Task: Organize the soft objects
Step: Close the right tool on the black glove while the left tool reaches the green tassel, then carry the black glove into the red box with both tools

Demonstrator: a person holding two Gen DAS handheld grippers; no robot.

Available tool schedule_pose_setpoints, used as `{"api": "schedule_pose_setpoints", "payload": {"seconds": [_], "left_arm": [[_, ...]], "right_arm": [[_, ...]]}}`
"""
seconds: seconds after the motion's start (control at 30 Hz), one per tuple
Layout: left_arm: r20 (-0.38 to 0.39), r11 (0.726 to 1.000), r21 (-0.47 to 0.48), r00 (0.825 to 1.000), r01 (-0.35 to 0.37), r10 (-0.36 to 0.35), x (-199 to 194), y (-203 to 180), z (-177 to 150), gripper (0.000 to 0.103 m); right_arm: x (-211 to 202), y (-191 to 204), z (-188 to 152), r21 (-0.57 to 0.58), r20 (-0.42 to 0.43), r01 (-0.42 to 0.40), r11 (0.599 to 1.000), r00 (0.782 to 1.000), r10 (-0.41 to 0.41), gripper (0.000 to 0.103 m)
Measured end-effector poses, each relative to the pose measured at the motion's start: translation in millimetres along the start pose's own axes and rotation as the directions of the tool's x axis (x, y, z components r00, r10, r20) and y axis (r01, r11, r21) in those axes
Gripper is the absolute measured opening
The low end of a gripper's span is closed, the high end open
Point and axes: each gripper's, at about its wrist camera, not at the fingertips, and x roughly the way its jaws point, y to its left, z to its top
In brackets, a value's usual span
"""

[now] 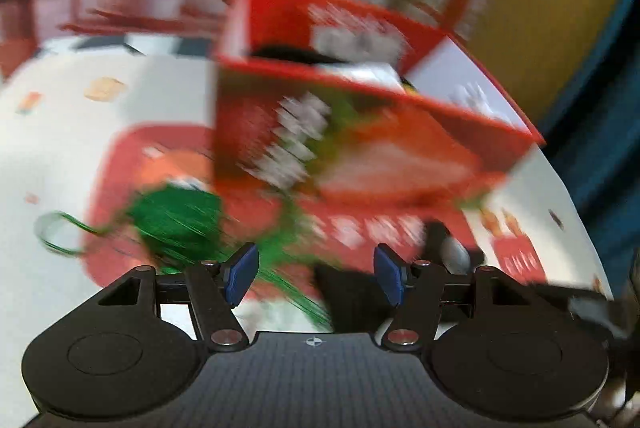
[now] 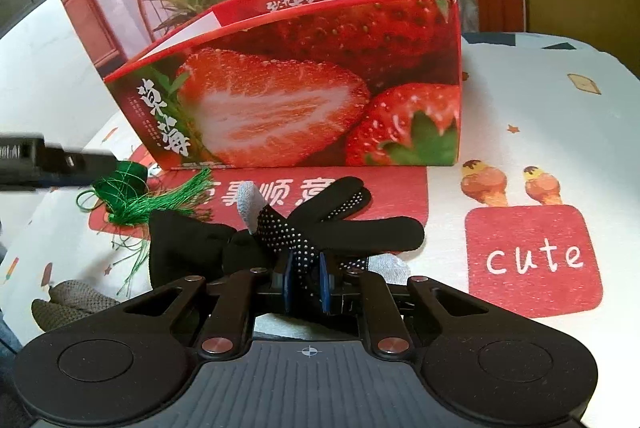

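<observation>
On the surface, at 12 o'clock from our right claw, the strawberry box is standing; this claw is clamping the black glove. Our left claw is staying apart, empty, green tassel at 10 o'clock.

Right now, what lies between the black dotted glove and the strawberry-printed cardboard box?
Only bare red-printed tablecloth separates black dotted glove from strawberry-printed cardboard box, in the right wrist view.

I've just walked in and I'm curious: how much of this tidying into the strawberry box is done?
Done: something dark already lies inside the red cardboard strawberry box, though blur hides what. In hand: the right tool is shut on the black dotted fabric glove. Left: the green thread tassel and a grey knitted piece lie on the tablecloth; the left tool is open, empty.
</observation>
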Motion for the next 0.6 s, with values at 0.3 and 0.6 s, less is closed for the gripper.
{"api": "schedule_pose_setpoints", "payload": {"seconds": [0.3, 0.6], "left_arm": [[-0.093, 0.998, 0.007, 0.994, 0.057, -0.057, 33, -14, -21, 0.064], [-0.087, 0.997, -0.012, 0.993, 0.076, -0.076, 43, -6, -33, 0.043]], "right_arm": [[-9, -4, 0, -0.018, 0.045, 0.053, 0.998, 0.998, -0.052, 0.038], [2, -7, -1, -0.005, 0.015, 0.05, 0.999, 0.999, -0.05, 0.054]]}}
